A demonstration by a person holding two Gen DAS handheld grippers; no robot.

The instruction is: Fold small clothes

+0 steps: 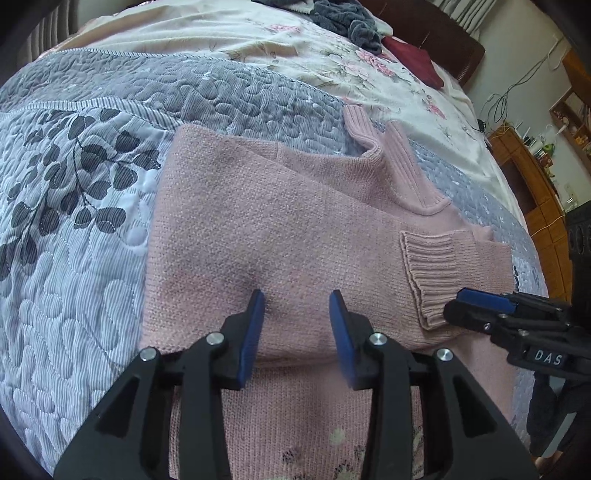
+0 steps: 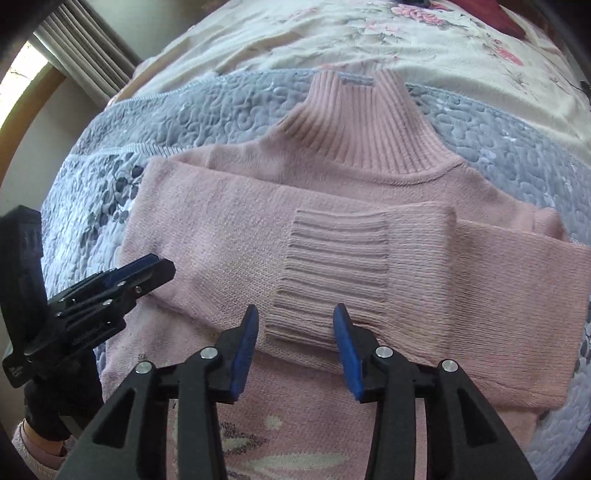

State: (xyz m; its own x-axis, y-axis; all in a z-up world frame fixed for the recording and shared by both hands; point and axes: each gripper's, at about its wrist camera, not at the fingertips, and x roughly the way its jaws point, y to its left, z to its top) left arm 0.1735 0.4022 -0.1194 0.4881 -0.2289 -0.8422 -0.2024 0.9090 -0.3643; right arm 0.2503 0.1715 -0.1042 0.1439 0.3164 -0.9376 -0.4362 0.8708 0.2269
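Observation:
A pink knit turtleneck sweater (image 1: 280,229) (image 2: 229,236) lies flat on the quilted grey-blue bedspread (image 1: 74,229), with both sleeves folded across its chest. The ribbed cuff (image 2: 332,258) (image 1: 424,273) of the upper sleeve rests mid-chest. The ribbed collar (image 2: 369,125) points away from me. My left gripper (image 1: 298,299) hovers open over the folded left sleeve, with nothing between its fingers. My right gripper (image 2: 296,314) is open just above the cuff's near edge, also holding nothing. Each gripper shows in the other's view: the right gripper (image 1: 458,302) and the left gripper (image 2: 162,264).
A cream floral blanket (image 1: 295,44) (image 2: 332,33) covers the far part of the bed. On it lie a heap of grey clothes (image 1: 351,18) and a dark red cloth (image 1: 413,59). A wooden cabinet (image 1: 532,177) stands beyond the bed's right side. A curtained window (image 2: 85,59) is at the left.

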